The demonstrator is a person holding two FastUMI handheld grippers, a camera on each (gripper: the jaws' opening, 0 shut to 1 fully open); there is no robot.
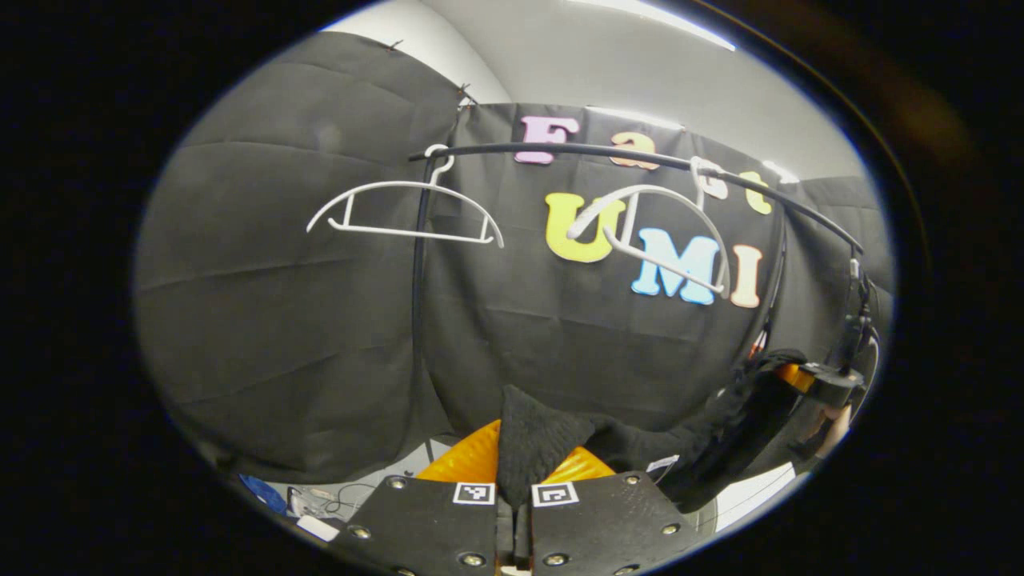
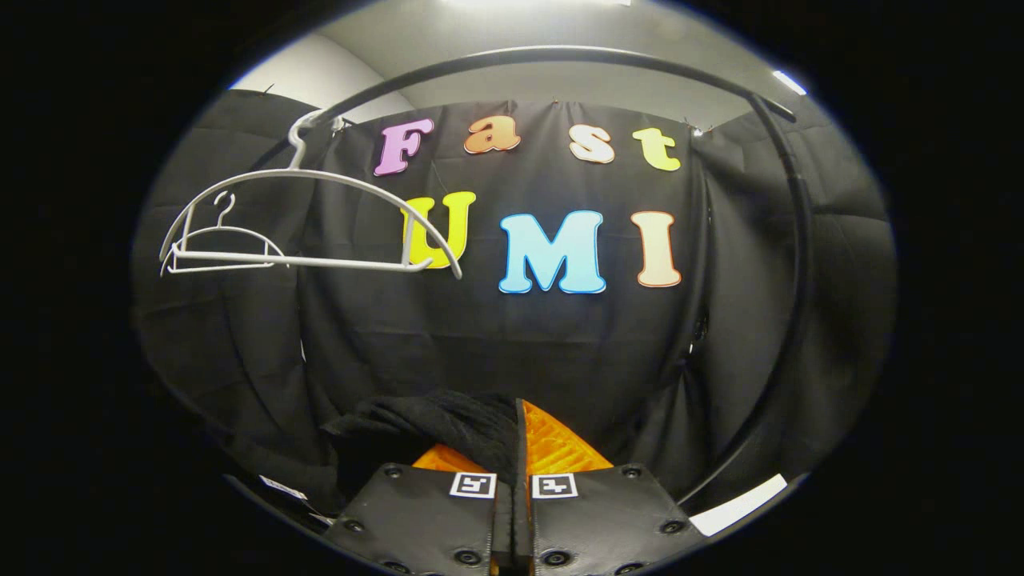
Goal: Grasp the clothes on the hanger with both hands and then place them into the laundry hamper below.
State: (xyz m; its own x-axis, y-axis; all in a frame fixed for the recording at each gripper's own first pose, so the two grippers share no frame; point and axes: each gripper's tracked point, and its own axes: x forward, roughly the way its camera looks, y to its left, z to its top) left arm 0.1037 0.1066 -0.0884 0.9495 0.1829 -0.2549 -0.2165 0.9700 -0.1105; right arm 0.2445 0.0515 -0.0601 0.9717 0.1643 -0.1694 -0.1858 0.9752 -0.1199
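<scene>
A black garment [image 1: 552, 436] hangs off the hangers, stretched between my two grippers. My left gripper [image 1: 516, 480] is shut on one end of it, with cloth bunched between the fingers. At the far right of the left gripper view the other end [image 1: 760, 376] runs to my right gripper [image 1: 828, 384], held by a hand. In the right gripper view my right gripper [image 2: 516, 472] is shut on the black garment [image 2: 440, 424], which droops to the left. Two white hangers [image 1: 404, 212] [image 1: 656, 232] hang bare on the black rail [image 1: 560, 150]. The nearer hanger [image 2: 312, 224] sits at the upper left of the right gripper view.
The rail's black upright [image 1: 418, 288] stands behind the garment. Another black bar [image 2: 788, 264] curves down the right of the right gripper view. Cables and small items [image 1: 320, 504] lie on the light floor at lower left. A white floor patch [image 2: 736, 504] shows at lower right.
</scene>
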